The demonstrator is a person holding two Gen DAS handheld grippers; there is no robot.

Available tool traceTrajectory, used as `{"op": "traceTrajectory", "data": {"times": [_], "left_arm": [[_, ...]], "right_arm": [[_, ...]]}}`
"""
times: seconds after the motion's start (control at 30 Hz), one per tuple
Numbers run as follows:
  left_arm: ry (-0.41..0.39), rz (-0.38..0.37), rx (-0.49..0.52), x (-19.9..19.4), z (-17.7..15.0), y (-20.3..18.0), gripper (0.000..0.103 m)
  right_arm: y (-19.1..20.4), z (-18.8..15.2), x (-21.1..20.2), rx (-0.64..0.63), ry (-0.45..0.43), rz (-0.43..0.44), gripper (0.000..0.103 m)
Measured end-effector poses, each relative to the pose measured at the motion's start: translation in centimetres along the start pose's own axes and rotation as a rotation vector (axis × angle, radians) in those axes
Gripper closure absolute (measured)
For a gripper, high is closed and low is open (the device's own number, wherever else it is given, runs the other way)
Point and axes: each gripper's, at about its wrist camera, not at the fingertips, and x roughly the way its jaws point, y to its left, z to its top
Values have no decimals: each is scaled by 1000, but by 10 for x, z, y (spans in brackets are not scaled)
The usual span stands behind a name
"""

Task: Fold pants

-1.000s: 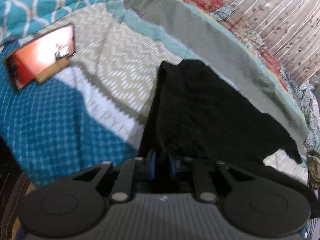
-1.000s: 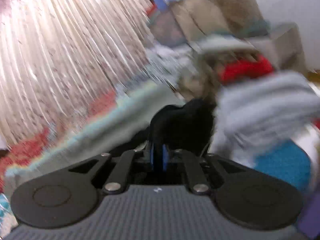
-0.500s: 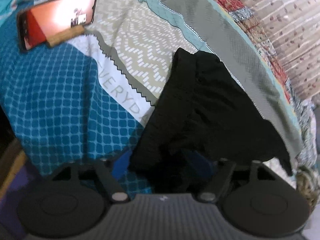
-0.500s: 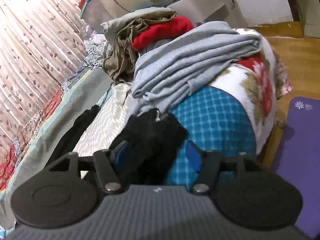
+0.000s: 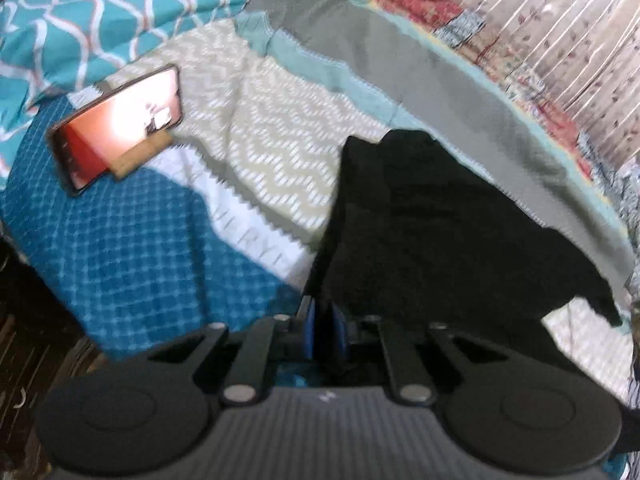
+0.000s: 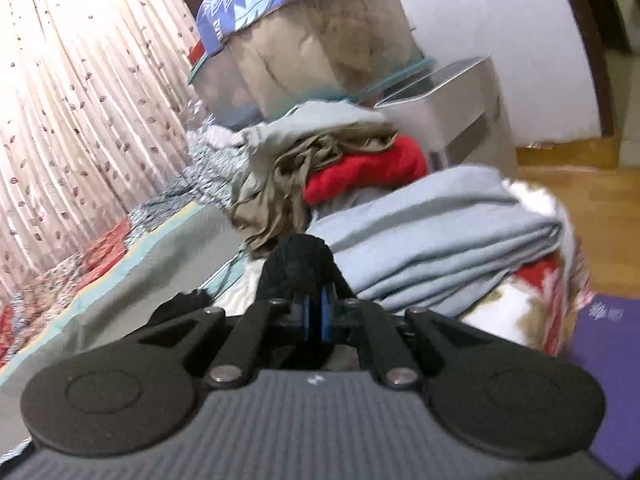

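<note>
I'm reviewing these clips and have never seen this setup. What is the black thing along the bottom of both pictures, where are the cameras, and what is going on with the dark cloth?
There is no robot here: a person holds a two-finger gripper in each hand, and each carries a fisheye camera looking forward along its fingers. The black body at the bottom is the gripper itself.

In the left wrist view, the left gripper is shut on the black pants, which drape across a patterned bedspread. A phone leans on a small wooden stand.

In the right wrist view, the right gripper is shut on another part of the pants, bunched at its tips. Beyond lie a folded grey blanket and a heap of clothes.
</note>
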Motion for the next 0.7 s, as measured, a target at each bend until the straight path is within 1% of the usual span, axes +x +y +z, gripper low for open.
{"op": "traceTrajectory", "data": {"times": [0.03,0.07,0.1,0.13,0.17,0.2,0.23,0.27,0.3,0.33,0.37,0.43,0.5,0.57,0.6,0.63,0.7], "left_arm": [[18,8,-1,3,-3,2,93],[31,22,8,8,-7,2,93],[43,44,20,15,-11,1,93],[51,62,30,20,-13,1,91],[53,85,40,24,-15,1,86],[51,117,49,26,-16,-1,83],[52,123,49,26,-15,-1,80],[52,100,37,24,-15,1,72],[55,70,24,22,-14,3,65],[49,45,8,18,-12,6,53],[36,34,-4,15,-12,8,49],[24,30,-13,13,-10,8,49],[14,25,-15,10,-6,8,49],[-16,34,2,8,5,4,49],[-34,42,20,8,12,-1,49],[-54,61,54,9,22,-9,49],[-101,112,174,16,44,-37,49]], "right_arm": [[-4,-4,4,1,9,-29,95],[-9,-10,9,-6,34,-77,95],[-15,-17,16,-18,66,-126,95],[-22,-27,23,-24,116,-171,92],[-29,-34,28,-10,159,-185,87],[-36,-39,30,22,192,-186,80],[-45,-43,27,71,201,-177,72],[-50,-42,23,108,186,-169,65],[-54,-41,16,132,166,-164,53],[-57,-40,11,139,151,-165,49],[-58,-38,7,135,144,-171,49],[-59,-36,1,135,138,-176,49],[-56,-34,-7,137,103,-184,49],[-39,-28,-8,127,65,-182,49],[-31,-22,-9,113,54,-155,49],[-16,-19,-5,95,51,-130,49],[9,-8,5,42,66,-69,49]]}}
